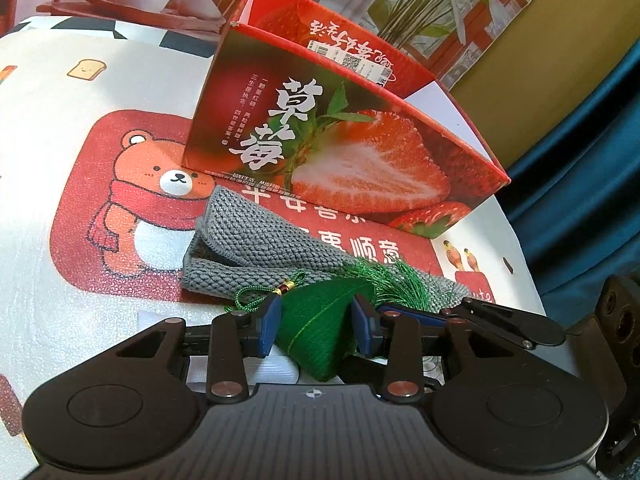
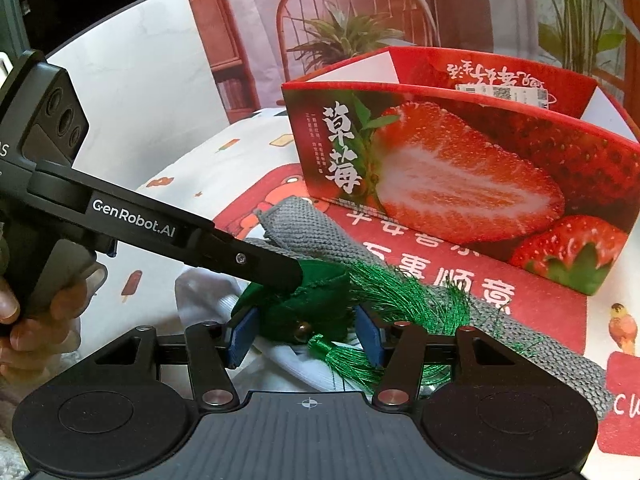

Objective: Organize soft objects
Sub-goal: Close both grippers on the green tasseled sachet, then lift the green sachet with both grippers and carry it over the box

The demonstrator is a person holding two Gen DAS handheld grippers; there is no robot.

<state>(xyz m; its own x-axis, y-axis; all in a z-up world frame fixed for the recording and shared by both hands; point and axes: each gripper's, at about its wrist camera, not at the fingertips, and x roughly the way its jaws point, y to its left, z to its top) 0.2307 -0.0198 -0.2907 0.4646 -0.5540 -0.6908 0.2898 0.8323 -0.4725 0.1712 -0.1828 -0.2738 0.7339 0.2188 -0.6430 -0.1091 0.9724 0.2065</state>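
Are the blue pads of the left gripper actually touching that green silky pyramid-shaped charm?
Touching. In the left wrist view both blue pads of the left gripper press against the sides of the green silky pyramid-shaped charm.

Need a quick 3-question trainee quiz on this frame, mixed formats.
1. True or false: the strawberry box is open at the top.
2. What sits between the pads of the left tongs? A) a toy bear B) the green zongzi-shaped sachet C) a real strawberry
3. Fill in: the sachet's green tassel lies on the grey knitted ____.

Key: 1 true. 2 B. 3 cloth, meaning the grey knitted cloth in front of the box.
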